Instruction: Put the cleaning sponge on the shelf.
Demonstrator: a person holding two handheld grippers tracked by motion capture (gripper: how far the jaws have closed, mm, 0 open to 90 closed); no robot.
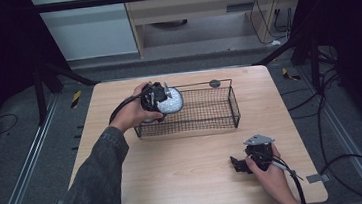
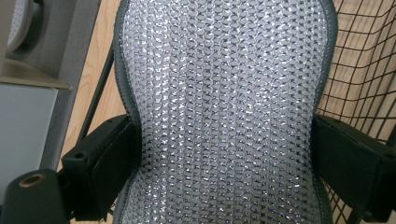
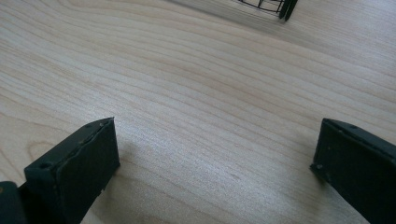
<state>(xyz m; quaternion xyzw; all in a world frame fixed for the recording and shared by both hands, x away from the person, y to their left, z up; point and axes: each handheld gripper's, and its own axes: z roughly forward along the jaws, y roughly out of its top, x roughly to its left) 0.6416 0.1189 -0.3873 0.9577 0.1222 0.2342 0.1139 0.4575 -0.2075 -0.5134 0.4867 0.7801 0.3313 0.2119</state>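
Note:
A silvery mesh-covered pad [image 1: 172, 101] with a dark grey edge is held over the left end of a black wire basket [image 1: 220, 109]. My left gripper [image 1: 161, 99] is shut on the pad, and in the left gripper view the two black jaws pinch the sparkly pad [image 2: 224, 116] in at its waist. The basket's wire wall [image 2: 359, 74] shows at the right of that view. My right gripper [image 1: 240, 165] rests low at the table's front right, open, its jaws wide apart over bare wood [image 3: 210, 116] with nothing between them.
The basket stands at the back middle of the light wooden table [image 1: 186, 182]; its near corner [image 3: 280, 7] shows at the top of the right gripper view. Cables [image 1: 346, 166] trail on the floor to the right. Metal frame legs [image 1: 51, 74] stand behind the table.

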